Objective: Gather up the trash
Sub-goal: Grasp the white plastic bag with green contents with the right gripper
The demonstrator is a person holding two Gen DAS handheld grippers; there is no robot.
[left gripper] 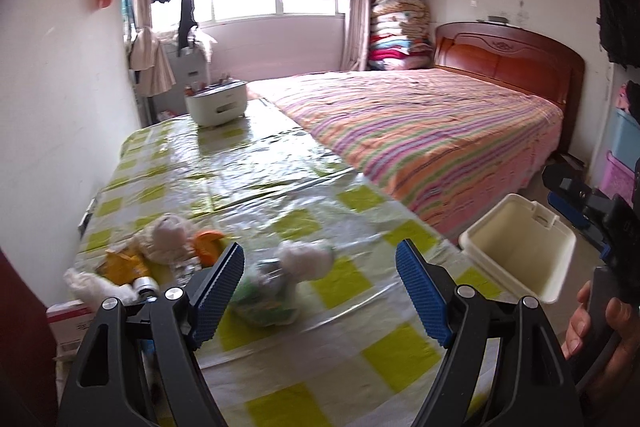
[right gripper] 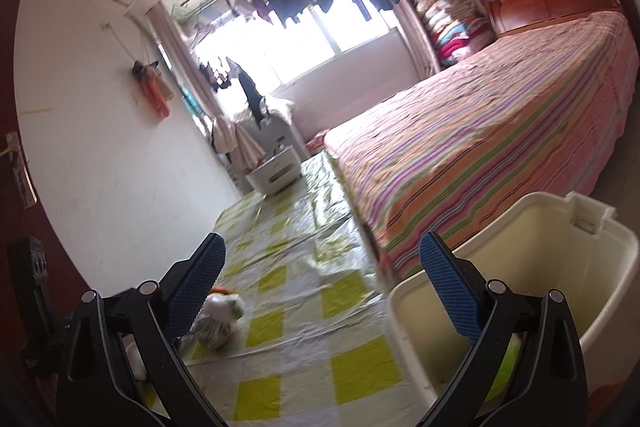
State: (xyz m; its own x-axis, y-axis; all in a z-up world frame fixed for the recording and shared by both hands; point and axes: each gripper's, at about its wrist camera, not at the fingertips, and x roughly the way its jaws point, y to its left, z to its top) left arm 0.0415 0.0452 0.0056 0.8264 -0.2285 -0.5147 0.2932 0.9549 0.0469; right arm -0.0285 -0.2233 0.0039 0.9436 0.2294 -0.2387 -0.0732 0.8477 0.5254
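Crumpled trash lies scattered on a table covered in a green-and-white checked plastic cloth (left gripper: pixel 280 187): a wad of green-printed wrapper and white tissue (left gripper: pixel 280 287) sits between and just beyond the spread fingers of the left gripper (left gripper: pixel 320 291), whose jaws stand wide with nothing clamped between them. A second heap of tissue, orange scraps and yellow packaging (left gripper: pixel 160 247) rests farther left, near the wall. A cream plastic bin (left gripper: pixel 520 251) stands off the table's right edge, beside a bed with a striped cover (left gripper: pixel 440 131). The right gripper (right gripper: pixel 320 287) is likewise wide and empty, its right finger in front of the bin's rim. A white storage box (left gripper: pixel 216 105) sits at the table's far end.
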